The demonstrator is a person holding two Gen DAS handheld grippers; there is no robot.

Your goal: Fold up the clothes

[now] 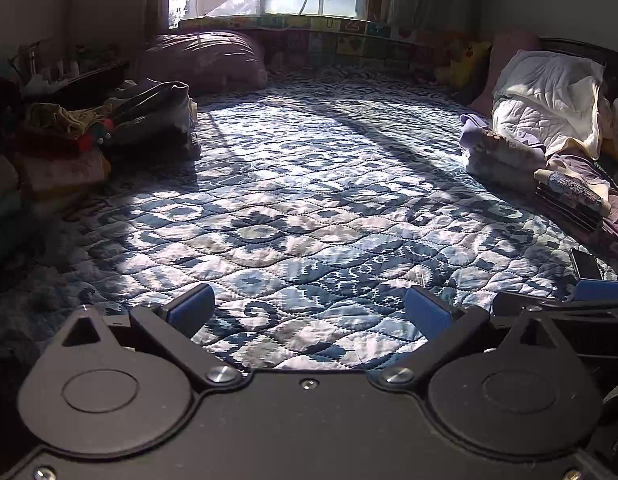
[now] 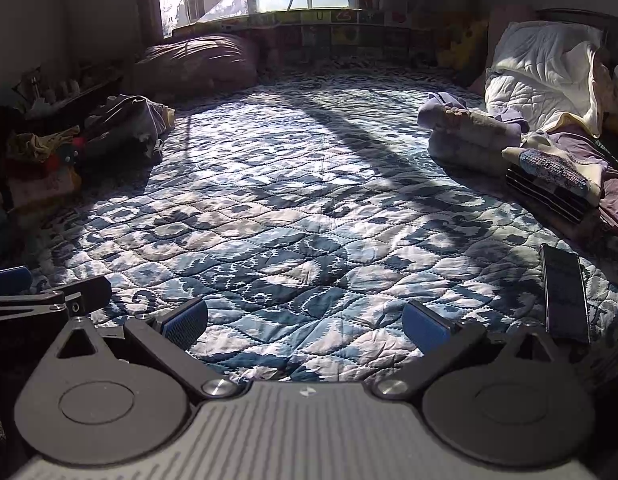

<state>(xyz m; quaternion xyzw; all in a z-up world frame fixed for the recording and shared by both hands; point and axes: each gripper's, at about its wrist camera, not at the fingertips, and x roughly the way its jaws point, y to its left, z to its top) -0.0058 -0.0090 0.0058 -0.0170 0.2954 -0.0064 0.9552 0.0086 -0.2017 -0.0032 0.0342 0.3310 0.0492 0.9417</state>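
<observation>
While both hand-held grippers gape: two clothes piles (image 1: 89, 140) (image 1: 541, 160), one phone (image 2: 565, 296).

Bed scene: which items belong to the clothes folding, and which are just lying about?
Job: left gripper, right gripper, both open; unfolded clothes pile; folded clothes stack.
Lying about: phone, white quilt, maroon pillow, patterned bedspread.

The left gripper (image 1: 307, 310) hangs level with its blue-padded fingers (image 1: 191, 309) spread wide, holding nothing. The right gripper (image 2: 305, 322) sits just beside it, fingers (image 2: 425, 326) equally parted and empty.
</observation>
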